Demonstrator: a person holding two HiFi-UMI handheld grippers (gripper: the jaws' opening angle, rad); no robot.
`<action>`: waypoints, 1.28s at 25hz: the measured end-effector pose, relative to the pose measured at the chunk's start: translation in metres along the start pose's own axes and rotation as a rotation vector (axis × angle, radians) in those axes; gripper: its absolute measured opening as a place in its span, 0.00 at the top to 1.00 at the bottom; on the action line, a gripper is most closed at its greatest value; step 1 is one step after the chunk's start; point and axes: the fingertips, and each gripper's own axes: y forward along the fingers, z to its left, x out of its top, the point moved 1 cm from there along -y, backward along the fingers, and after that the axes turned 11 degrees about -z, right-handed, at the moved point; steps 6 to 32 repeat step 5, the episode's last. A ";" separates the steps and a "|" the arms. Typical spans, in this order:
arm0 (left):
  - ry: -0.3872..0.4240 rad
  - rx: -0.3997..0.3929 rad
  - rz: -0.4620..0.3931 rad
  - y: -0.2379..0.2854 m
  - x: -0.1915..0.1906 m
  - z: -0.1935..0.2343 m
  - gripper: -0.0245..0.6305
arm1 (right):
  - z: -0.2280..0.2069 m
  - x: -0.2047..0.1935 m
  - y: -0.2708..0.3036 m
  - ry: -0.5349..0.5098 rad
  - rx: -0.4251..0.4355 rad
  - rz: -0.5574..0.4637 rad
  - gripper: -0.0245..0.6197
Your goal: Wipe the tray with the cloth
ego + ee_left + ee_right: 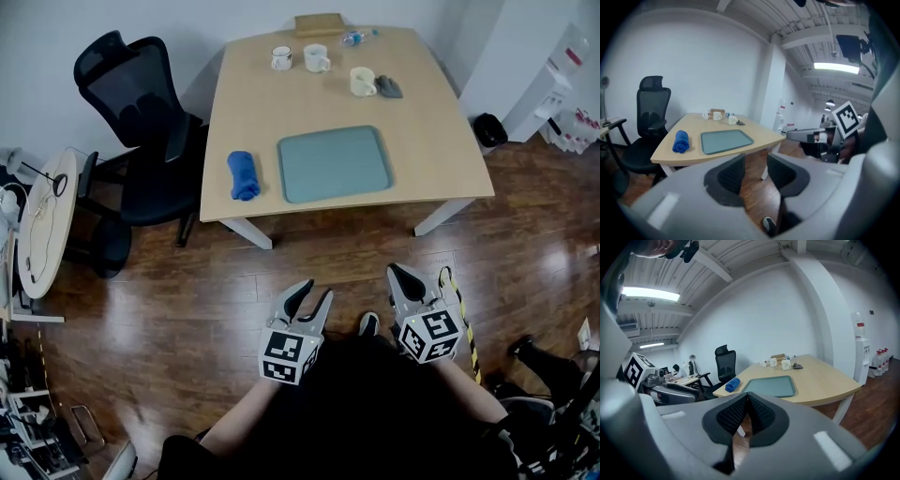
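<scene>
A grey-green tray (333, 164) lies near the front edge of a wooden table (431, 141). A rolled blue cloth (244, 175) rests just left of it. Both grippers hang low over the wooden floor, well short of the table. My left gripper (314, 298) is open a narrow gap with nothing between its jaws. My right gripper (400, 273) is shut and empty. The left gripper view has the cloth (681, 140) and tray (726, 140) beyond the left gripper (755, 161). In the right gripper view, tray (771, 386) and cloth (732, 385) lie past the right gripper (747, 401).
At the table's far side stand three mugs (317, 58), a grey object (389, 87), a wooden box (319, 23) and a bottle (356, 37). A black office chair (141, 103) stands left of the table, a round side table (42, 225) farther left, a black bin (487, 129) to the right.
</scene>
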 end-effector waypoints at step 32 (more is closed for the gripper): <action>0.003 -0.002 0.004 -0.003 -0.002 0.000 0.74 | 0.003 -0.001 -0.002 0.000 0.002 -0.001 0.95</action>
